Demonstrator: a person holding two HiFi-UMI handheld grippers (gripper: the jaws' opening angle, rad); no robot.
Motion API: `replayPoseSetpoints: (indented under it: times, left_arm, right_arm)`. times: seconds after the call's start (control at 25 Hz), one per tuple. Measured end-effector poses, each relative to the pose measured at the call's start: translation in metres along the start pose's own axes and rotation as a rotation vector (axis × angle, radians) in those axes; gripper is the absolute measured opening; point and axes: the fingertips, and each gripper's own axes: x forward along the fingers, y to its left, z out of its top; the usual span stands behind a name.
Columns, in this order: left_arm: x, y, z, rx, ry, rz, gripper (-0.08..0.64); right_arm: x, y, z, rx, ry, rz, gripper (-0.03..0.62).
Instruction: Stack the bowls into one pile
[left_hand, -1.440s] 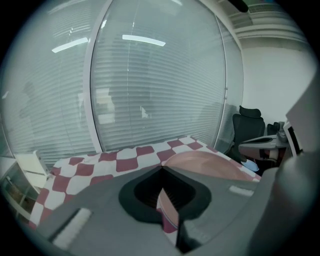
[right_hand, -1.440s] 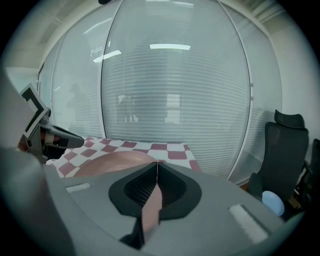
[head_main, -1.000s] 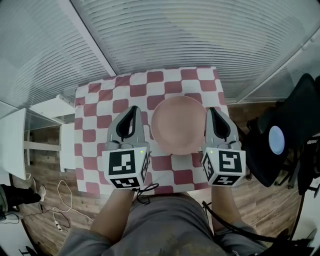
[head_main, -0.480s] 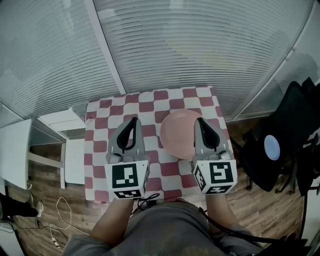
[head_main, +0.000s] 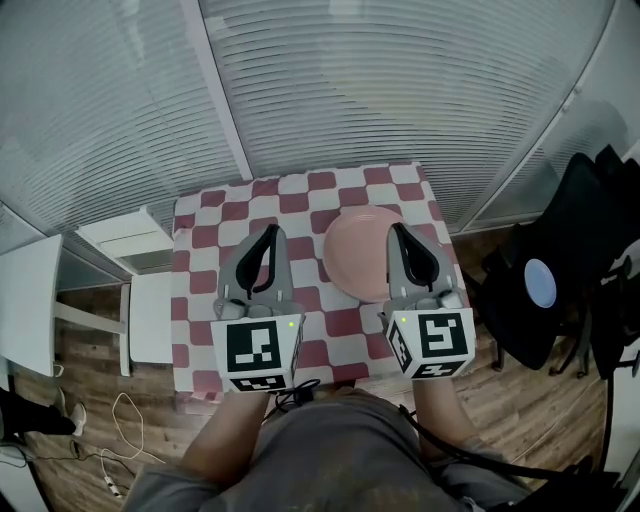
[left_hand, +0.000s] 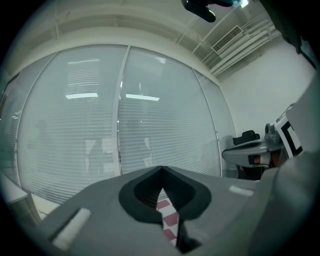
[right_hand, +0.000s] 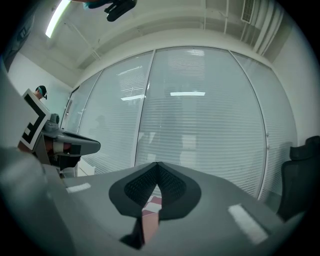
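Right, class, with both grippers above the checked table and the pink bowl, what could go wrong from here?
1. The right gripper is shut and overlaps the pink bowl in the head view; coming down like that, it might knock the bowl rather than grasp it.
2. The bowl sits towards the right side of the table; a push could send it off the edge.
3. The left gripper is shut too, so neither is ready to grasp.

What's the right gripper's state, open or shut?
Shut and empty: the tips of the right gripper meet in its own view; only checkered tablecloth shows through the gap behind them.
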Motion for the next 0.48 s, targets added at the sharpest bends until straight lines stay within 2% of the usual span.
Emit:
replayPoseSetpoints:
  times: [0.48]
  left_arm:
    - [-0.0004, -0.0012, 0.0016, 0.018, 0.003, -0.012, 0.0]
  right_arm:
    - [-0.0031, -0.0008, 0.0, 0.01, -0.004, -0.015, 0.023]
